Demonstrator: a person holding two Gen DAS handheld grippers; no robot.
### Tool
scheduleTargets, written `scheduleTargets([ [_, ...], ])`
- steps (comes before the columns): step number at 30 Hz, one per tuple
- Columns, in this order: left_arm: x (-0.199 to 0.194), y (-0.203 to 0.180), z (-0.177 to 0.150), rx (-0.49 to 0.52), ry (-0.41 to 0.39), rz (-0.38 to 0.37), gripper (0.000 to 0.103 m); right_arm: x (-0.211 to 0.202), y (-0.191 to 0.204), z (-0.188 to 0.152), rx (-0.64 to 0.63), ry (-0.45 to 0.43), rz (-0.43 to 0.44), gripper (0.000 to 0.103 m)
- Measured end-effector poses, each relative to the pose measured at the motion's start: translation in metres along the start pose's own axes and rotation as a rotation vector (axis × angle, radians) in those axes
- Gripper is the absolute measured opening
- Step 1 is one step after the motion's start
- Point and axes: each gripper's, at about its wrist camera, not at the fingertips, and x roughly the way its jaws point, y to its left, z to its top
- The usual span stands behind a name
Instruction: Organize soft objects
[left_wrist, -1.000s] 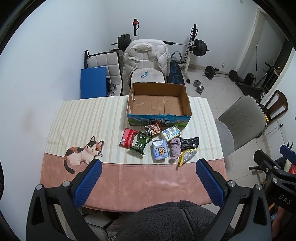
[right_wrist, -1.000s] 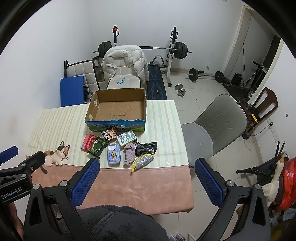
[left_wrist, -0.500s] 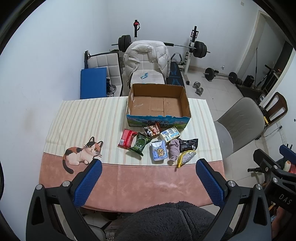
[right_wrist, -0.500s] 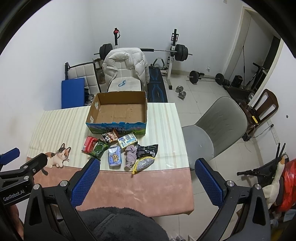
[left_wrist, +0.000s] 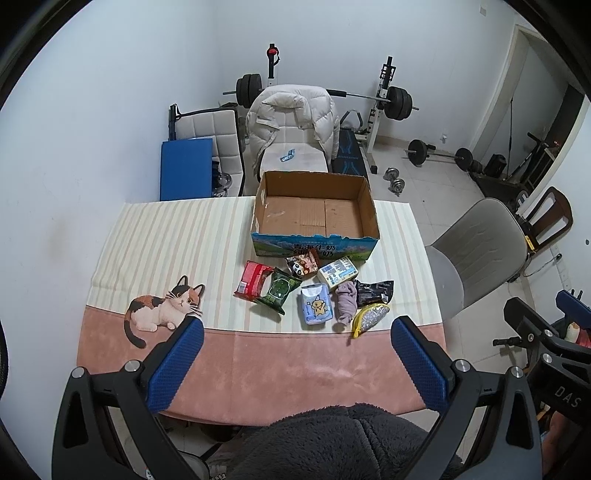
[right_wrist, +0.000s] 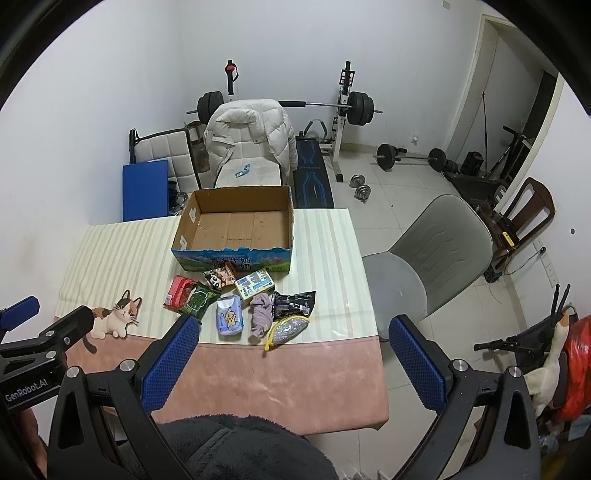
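An empty cardboard box (left_wrist: 314, 214) (right_wrist: 236, 225) stands at the far middle of the table. In front of it lie several soft packs: a red pack (left_wrist: 253, 280), a green pack (left_wrist: 279, 291), a blue tissue pack (left_wrist: 316, 305) (right_wrist: 229, 315), a purple cloth (left_wrist: 346, 300) (right_wrist: 260, 314), a black bag (left_wrist: 373, 290), a silver-yellow pouch (left_wrist: 369, 316) (right_wrist: 286, 328) and a white carton (left_wrist: 338, 271). My left gripper (left_wrist: 295, 360) and right gripper (right_wrist: 291, 356) are both open and empty, held high above the near table edge.
A cat picture (left_wrist: 162, 310) is printed on the tablecloth at left. A grey chair (left_wrist: 476, 254) (right_wrist: 428, 258) stands right of the table. A chair with a white jacket (left_wrist: 291, 122), a blue pad (left_wrist: 186, 168) and a weight bench (right_wrist: 332, 107) stand behind.
Both grippers have drifted slightly back and up, so the table looks a little farther away. Nothing on the table has moved.
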Motion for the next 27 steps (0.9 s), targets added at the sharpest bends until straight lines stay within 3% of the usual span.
scheduleTargets([
  [18, 0.005, 0.004, 0.0, -0.012, -0.005, -0.008, 0.103, 0.008, -0.005, 0.001, 0.023, -0.007, 0.041, 0.103],
  [22, 0.046, 0.02, 0.009, -0.09, 0.038, -0.014, 0.103, 0.055, -0.013, 0.006, 0.076, 0.039, 0.093, 0.103],
  [27, 0.136, 0.042, 0.014, -0.163, 0.16, 0.003, 0.103, 0.166, -0.022, 0.005, 0.152, 0.224, 0.14, 0.103],
])
